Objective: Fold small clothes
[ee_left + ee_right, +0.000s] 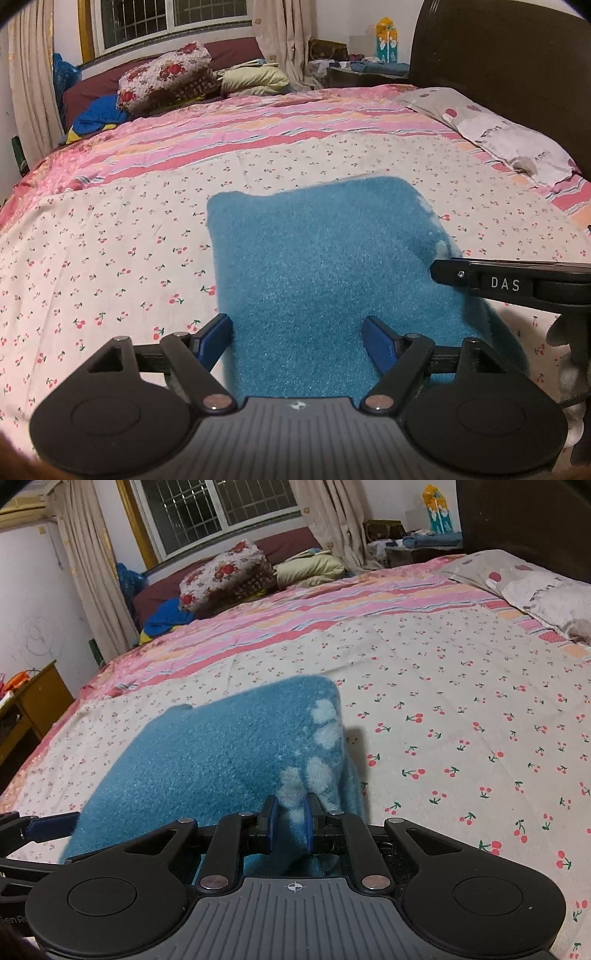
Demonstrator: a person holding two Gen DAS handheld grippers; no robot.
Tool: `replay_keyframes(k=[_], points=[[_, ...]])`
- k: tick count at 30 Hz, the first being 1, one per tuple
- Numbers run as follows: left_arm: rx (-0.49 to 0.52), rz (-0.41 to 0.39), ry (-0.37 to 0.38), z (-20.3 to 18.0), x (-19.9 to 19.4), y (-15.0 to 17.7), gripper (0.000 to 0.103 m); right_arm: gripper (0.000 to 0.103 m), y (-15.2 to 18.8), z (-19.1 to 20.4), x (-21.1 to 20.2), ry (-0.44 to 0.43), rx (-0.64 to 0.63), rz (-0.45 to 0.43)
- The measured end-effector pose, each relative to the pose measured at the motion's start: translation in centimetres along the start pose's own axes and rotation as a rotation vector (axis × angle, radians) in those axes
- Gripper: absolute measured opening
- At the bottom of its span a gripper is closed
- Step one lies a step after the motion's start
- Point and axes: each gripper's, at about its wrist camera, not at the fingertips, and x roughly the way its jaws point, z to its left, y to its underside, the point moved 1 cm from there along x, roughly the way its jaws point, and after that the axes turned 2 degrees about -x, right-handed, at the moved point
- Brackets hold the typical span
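Blue cloth [325,266]: flat on cherry-print bedsheet [110,236], under both grippers.
Left gripper [297,334]: spread wide, tilted down above cloth.
Right gripper [290,812]: pinching cloth's right edge.

A fuzzy teal-blue fleece garment [221,746] carries pale whitish blotches along its right edge. Beneath it, the cream bedsheet [461,686] is sprinkled with small red cherries (green stems), while pink, peach and white stripes band the quilt [229,129] further up the frame.
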Motion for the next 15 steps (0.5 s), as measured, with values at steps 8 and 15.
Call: replay_keyframes(k=[8, 15], points=[[0.0, 0.024, -0.019, -0.2, -0.03, -0.12, 0.082, 0.011, -0.02, 0.25, -0.33, -0.002, -0.011, -0.002], [0.009, 0.037, -0.042, -0.69, -0.1, -0.16, 0.083, 0.011, 0.02, 0.05, -0.73, -0.02, 0.002, -0.005]])
